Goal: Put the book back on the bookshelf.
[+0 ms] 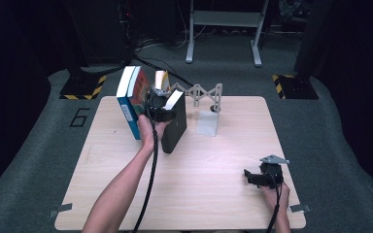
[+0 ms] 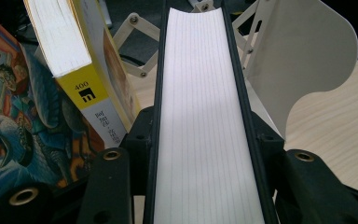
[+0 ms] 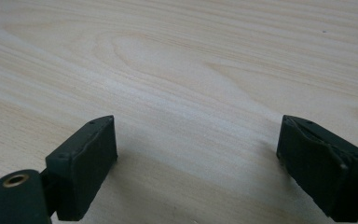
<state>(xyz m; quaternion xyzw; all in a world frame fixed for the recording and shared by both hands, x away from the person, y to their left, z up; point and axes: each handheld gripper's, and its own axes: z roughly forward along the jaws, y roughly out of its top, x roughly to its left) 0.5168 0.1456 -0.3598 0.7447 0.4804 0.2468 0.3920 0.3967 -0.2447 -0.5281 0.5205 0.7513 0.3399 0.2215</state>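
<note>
Wooden table [image 1: 213, 194], books [image 1: 130, 94], metal bookend [image 1: 208, 121]

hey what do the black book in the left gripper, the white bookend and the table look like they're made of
Black-covered book: matte black cover, white paper pages, edge-on lines visible. White curved bookend: probably painted sheet metal, thin and smooth. Pale table: wood or wood-look laminate, light grain showing.

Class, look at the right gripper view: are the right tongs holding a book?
No. The right tongs stand wide open with bare wooden table between them; the black book sits in the left tongs.
</note>
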